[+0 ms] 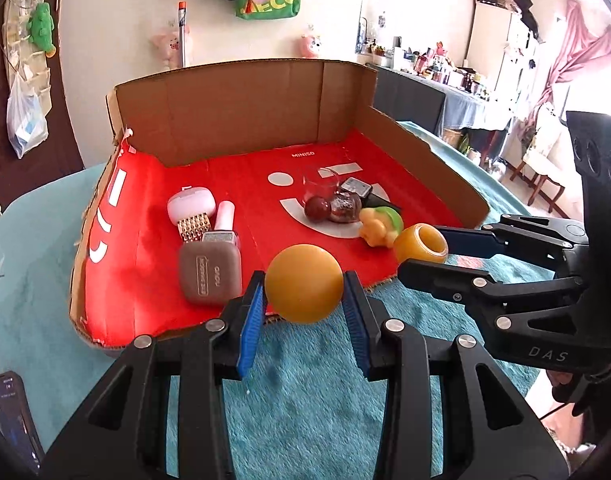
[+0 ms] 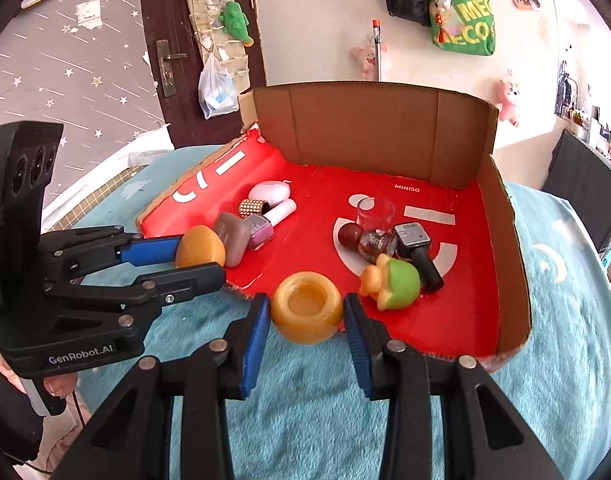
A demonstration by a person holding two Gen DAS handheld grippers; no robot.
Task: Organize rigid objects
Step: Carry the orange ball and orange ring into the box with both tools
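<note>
Left gripper (image 1: 304, 300) clamps an amber dome (image 1: 304, 283) at the red cardboard tray's (image 1: 145, 280) near edge, just before a brown case (image 1: 210, 272). Right gripper (image 2: 307, 322) clamps an amber cup (image 2: 307, 312) there, a green toy (image 2: 393, 283) just behind.

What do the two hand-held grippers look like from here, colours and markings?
Both are matte black plastic linkages with silver pivot pins and ribbed blue pads. The left hand-held gripper shows "GenRobot.AI" on its side in the right wrist view; the right hand-held gripper shows "DAS" in the left wrist view. A thin black cable hangs under the left one.
</note>
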